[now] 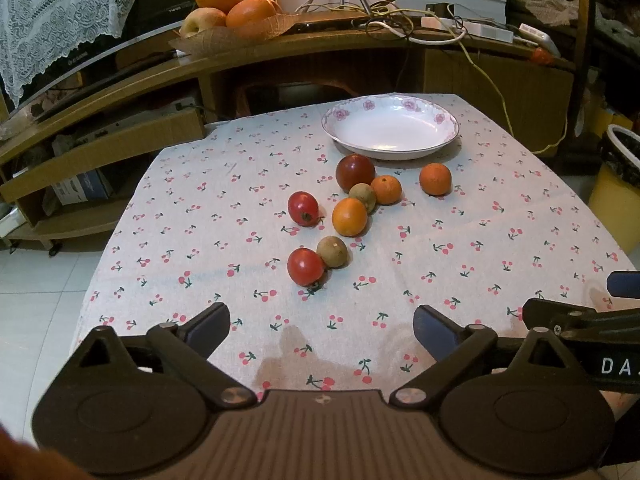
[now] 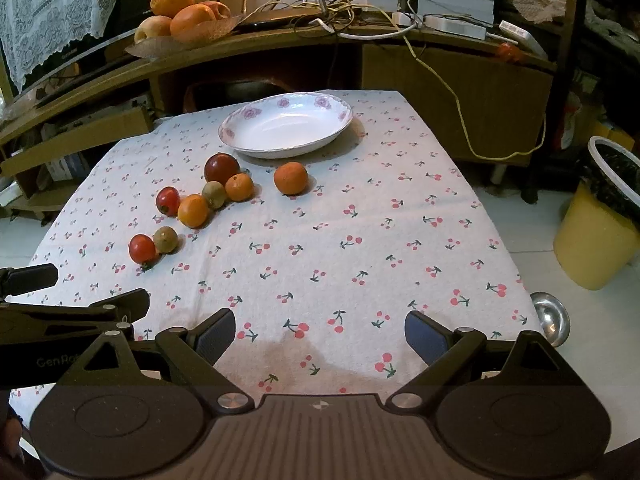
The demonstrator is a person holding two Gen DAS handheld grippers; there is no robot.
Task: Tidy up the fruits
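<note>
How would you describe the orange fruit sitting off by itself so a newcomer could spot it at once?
Start at the white floral-rimmed plate at the far end of the cherry-print tablecloth. Just in front of it lies a cluster of small fruits. The lone orange sits to the cluster's right, touching nothing, while the other two orange fruits are huddled against neighbours.

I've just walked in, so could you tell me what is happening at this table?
A person holds two grippers over a cherry-print tablecloth, both open and empty. The left gripper and right gripper hover at the near edge. Eight loose fruits lie scattered before the empty white bowl; nothing has been picked up.
</note>
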